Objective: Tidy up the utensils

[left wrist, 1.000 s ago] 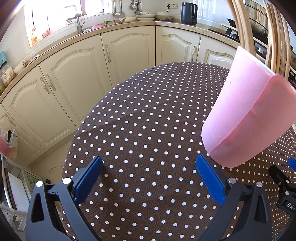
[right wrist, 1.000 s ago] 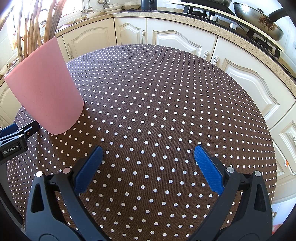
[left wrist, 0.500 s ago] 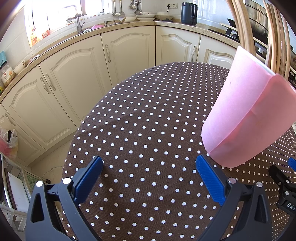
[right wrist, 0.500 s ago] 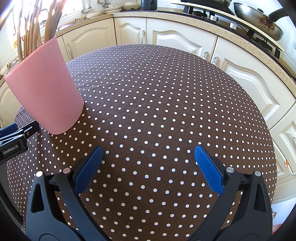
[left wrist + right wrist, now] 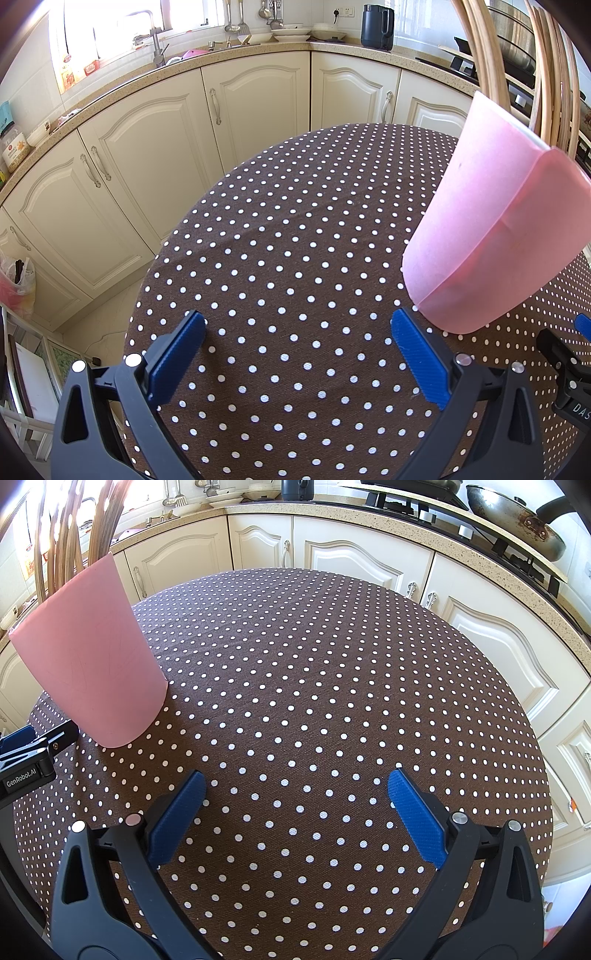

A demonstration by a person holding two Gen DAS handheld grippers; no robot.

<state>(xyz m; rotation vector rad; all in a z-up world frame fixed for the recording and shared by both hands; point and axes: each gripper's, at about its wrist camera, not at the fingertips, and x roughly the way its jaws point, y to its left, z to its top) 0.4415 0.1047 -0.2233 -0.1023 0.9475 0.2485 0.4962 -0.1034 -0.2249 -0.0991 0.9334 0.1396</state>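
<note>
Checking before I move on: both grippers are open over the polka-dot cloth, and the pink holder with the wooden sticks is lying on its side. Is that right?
Not quite. The pink holder stands upright on the polka-dot cloth, with the wooden sticks rising from its top, as the right wrist view shows. The rest holds: the left gripper and the right gripper are both open and empty.
</note>
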